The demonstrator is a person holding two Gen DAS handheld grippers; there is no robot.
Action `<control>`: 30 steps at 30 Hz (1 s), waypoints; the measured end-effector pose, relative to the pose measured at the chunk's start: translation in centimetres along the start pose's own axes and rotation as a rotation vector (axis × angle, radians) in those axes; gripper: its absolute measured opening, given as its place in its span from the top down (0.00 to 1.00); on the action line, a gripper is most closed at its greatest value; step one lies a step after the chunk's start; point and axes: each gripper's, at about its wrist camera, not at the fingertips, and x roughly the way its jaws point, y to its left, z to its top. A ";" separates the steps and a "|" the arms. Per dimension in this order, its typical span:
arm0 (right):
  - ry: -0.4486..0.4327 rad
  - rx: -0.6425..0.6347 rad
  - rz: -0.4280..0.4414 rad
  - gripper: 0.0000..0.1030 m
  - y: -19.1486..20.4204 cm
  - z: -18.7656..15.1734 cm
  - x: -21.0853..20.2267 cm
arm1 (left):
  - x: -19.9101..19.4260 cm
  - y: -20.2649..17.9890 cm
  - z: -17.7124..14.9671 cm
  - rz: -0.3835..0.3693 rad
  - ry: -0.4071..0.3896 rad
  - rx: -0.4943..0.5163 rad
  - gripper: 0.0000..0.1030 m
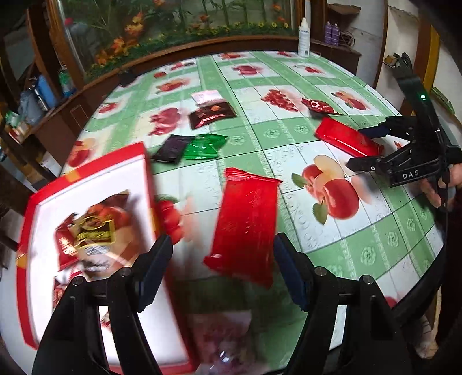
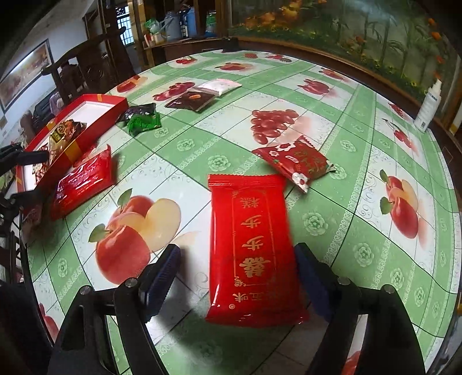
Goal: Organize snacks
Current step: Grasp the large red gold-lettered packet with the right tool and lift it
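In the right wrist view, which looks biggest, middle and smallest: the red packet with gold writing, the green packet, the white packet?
1. Red packet with gold writing, though it lies nearest the camera.
2. White packet and green packet look about alike, so I won't rank them.

Bare tablecloth point(image 2: 179, 161) mid-table, red box point(image 2: 86, 127) walling left edge, spray bottle point(image 2: 430, 103) far right

A: Logging the room. What is covering the counter point(image 2: 184, 144)?

B: A green-and-white checked cloth point(image 1: 260, 155) printed with apples and grapes is lying over it.

A: Behind it?

B: A long wood-framed aquarium point(image 1: 179, 26) with orange plants is running along the far edge; a white spray bottle point(image 1: 303, 37) is standing beside it. A dark carved chair point(image 2: 86, 66) and cluttered wooden shelves point(image 2: 173, 26) are sitting leftward; a framed picture point(image 2: 26, 75) is hanging on the white wall.
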 end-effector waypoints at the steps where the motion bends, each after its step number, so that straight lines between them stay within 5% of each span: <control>1: -0.002 0.004 -0.008 0.27 -0.1 0.0 -0.1 | 0.3 -0.2 0.3 -0.002 0.006 -0.002 0.31; 5: -0.014 0.036 -0.033 0.46 -0.9 0.2 -0.3 | 1.1 -1.6 1.1 -0.031 0.018 0.032 0.30; 10: -0.021 0.040 -0.040 0.48 -0.9 0.3 -0.3 | 3.9 -2.3 1.5 -0.028 0.111 0.047 0.28; 15: -0.029 0.038 -0.032 0.48 -0.6 0.4 -0.2 | 4.3 -1.1 1.5 -0.108 0.119 -0.041 0.25; 17: -0.034 0.038 -0.031 0.48 -0.5 0.5 -0.2 | 4.1 -1.3 1.3 -0.103 0.083 -0.041 0.35; 18: -0.036 0.039 -0.031 0.48 -0.5 0.5 -0.1 | 4.0 -1.3 1.2 -0.100 0.070 -0.044 0.51; 19: -0.039 0.039 -0.031 0.48 -0.4 0.5 -0.1 | 3.8 -1.2 1.2 -0.111 0.062 -0.057 0.55; 30: -0.073 0.056 0.061 0.49 0.4 1.1 0.0 | 2.3 -1.0 1.2 -0.229 0.030 -0.151 0.56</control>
